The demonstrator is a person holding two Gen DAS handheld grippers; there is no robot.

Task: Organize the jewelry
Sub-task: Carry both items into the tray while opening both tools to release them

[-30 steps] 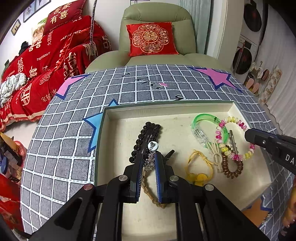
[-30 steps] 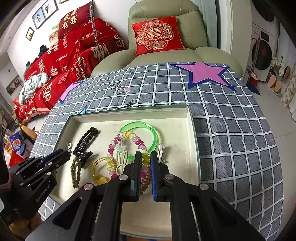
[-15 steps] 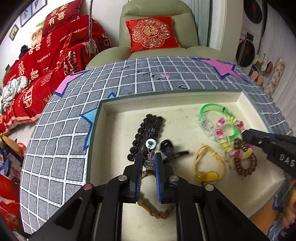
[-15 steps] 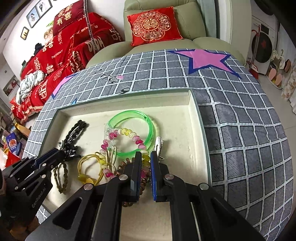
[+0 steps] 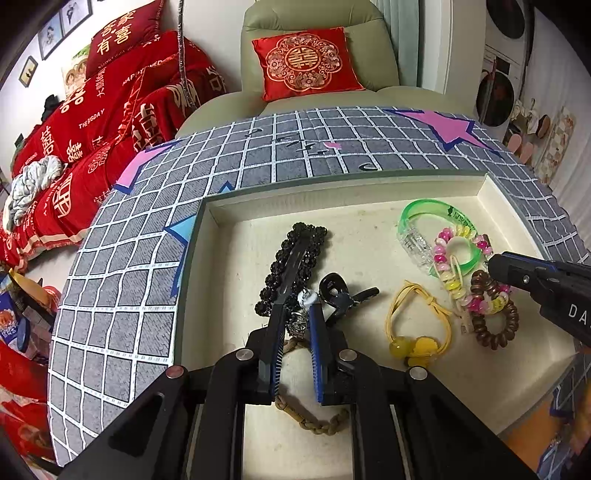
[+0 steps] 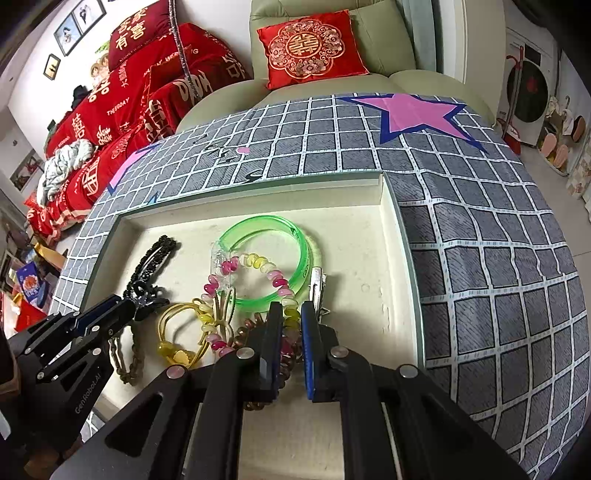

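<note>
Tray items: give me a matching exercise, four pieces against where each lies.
Things:
1. green bangle
2. black beaded hair clip
3. yellow hair tie
4. silver charm

Places:
A. between the left gripper's fingers
B. far left part of the tray
C. far right part, under the pink and yellow bead bracelet
D. near middle, flat on the tray floor

Pairs: 1-C, 2-B, 3-D, 4-A

- A home living room, with a pale green armchair (image 5: 317,66) holding a red embroidered cushion (image 5: 304,61).
- A sofa draped in red covers (image 5: 92,122) printed with festive characters stands beside it.
- Framed pictures (image 6: 79,22) hang on the wall.
- A washing machine (image 6: 528,96) stands at the right edge.
</note>
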